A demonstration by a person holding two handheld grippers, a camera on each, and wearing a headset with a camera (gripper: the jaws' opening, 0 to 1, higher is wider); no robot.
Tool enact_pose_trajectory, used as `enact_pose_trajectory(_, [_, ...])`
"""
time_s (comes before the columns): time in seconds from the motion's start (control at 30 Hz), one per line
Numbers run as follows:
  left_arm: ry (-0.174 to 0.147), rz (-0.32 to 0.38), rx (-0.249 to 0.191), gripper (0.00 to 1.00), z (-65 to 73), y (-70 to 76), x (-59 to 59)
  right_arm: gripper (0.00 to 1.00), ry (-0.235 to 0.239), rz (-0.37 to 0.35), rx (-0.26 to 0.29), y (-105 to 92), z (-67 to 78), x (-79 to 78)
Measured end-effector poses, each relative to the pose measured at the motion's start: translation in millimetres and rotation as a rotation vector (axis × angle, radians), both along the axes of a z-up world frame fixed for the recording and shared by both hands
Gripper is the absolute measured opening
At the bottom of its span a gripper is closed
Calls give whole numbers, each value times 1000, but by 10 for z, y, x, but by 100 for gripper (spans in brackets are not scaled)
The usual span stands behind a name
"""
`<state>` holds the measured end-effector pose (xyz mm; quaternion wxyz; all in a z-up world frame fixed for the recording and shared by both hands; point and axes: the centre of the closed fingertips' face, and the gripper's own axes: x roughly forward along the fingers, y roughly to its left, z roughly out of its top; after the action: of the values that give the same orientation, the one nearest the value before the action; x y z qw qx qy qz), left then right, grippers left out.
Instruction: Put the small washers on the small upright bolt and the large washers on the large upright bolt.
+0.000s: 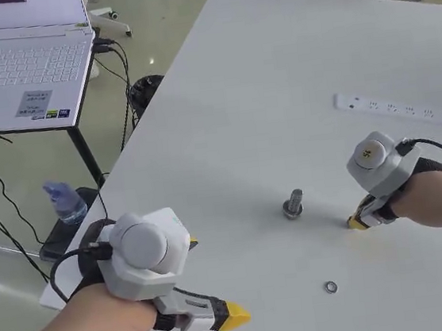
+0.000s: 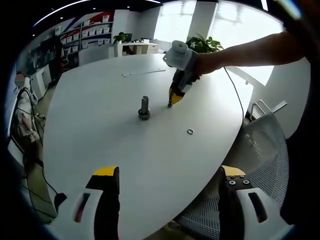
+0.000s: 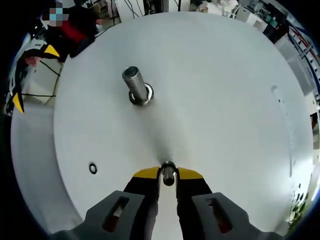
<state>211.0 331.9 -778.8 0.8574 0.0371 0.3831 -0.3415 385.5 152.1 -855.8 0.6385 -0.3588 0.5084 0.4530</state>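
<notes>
2 grippers: the right gripper (image 1: 358,222), centre-right in the head view, is clenched on a small metal part (image 3: 168,175); the left gripper (image 2: 169,172) gapes. The large bolt (image 1: 293,203) stands upright mid-frame, with 1 washer (image 1: 331,286) lying below it.

Bright, even daylight; windows (image 2: 235,35) blow out white. The upright bolt (image 3: 134,82) casts a faint shadow on the glossy surface (image 3: 225,100). Fisheye edges bend.

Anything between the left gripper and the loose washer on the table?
Nothing visible. Bare table lies between the left gripper and the washer; the upright bolt and the right gripper, shut on a small metal piece, stand beyond it.
</notes>
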Motion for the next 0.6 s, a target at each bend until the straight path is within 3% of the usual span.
enact_pose_trajectory(0.6, [4,6,-2,79,-20,31,18,13,1,10,0,3,-40,16])
